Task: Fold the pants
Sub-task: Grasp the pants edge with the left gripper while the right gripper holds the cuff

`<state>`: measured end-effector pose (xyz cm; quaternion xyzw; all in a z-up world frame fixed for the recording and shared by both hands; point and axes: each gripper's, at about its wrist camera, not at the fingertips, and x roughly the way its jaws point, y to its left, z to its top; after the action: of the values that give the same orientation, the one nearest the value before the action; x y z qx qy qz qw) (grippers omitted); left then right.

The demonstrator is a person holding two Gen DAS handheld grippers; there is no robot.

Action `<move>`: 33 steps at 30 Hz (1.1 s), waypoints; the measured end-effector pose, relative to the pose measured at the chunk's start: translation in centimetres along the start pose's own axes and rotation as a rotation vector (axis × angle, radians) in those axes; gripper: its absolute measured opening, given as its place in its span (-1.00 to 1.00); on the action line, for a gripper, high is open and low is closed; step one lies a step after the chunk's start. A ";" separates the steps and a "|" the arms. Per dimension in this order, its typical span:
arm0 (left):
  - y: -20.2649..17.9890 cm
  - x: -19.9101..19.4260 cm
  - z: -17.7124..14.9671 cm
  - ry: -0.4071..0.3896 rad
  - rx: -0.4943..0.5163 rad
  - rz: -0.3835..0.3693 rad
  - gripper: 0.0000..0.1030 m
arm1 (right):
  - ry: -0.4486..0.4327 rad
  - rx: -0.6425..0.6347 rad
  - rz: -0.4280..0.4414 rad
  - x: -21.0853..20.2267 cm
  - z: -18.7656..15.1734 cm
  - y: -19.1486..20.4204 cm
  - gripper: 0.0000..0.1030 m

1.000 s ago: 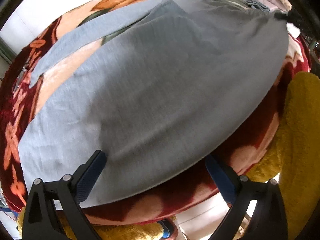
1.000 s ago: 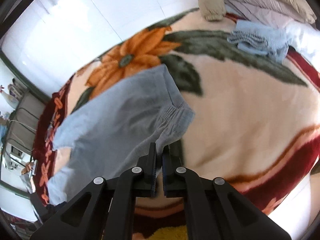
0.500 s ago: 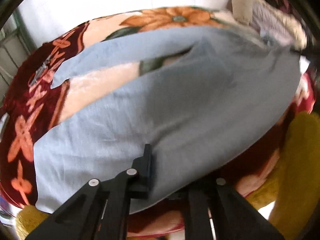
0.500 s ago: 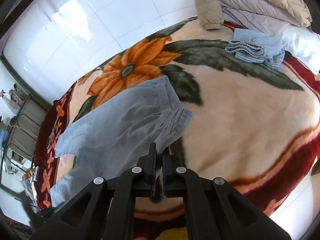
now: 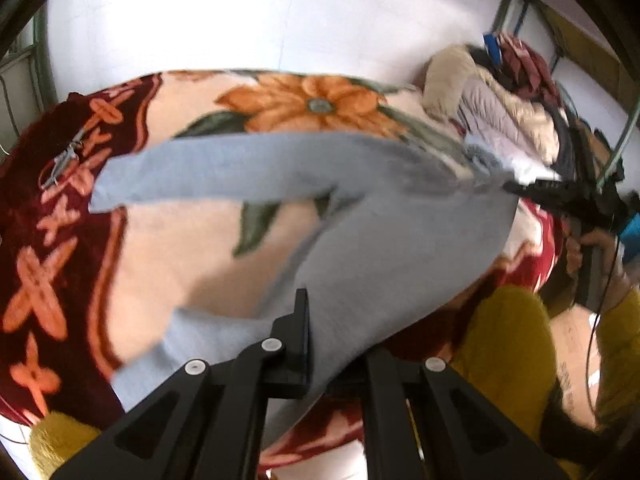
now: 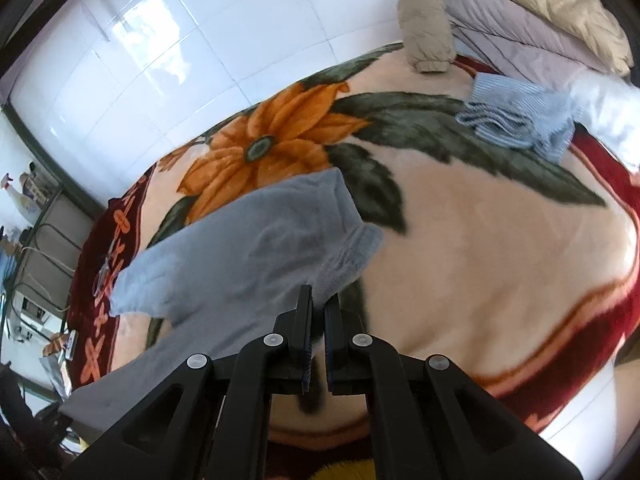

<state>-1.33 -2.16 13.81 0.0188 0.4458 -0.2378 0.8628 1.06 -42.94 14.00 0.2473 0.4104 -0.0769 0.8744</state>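
Grey-blue pants [image 5: 384, 248] lie partly lifted over a floral blanket [image 5: 168, 248] on a bed. My left gripper [image 5: 316, 344] is shut on the near leg's edge, and the cloth drapes over it. The far leg [image 5: 208, 168] stretches left across the blanket. My right gripper [image 6: 318, 320] is shut on the waistband corner [image 6: 344, 264], and it also shows at the right of the left wrist view [image 5: 516, 188]. In the right wrist view the pants [image 6: 240, 256] hang left from that grip.
A striped blue garment [image 6: 516, 120] and a heap of beige and lilac jackets [image 6: 520, 28] lie at the bed's far right. A white tiled wall [image 6: 160, 60] stands behind the bed. The person's yellow clothing [image 5: 504, 336] is close at lower right.
My left gripper has closed on the near leg's edge and lifted it, so the pants have pulled off the blanket. My right gripper has stayed shut on the waistband and risen a little.
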 end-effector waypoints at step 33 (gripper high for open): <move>10.9 17.7 10.1 0.139 -0.070 0.234 -0.50 | 0.110 -0.237 -0.147 17.3 10.2 3.7 0.04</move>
<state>19.65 -1.92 4.16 0.0569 0.5073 -0.1183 0.8517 20.51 -43.61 7.81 0.1156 0.4809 -0.0780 0.8656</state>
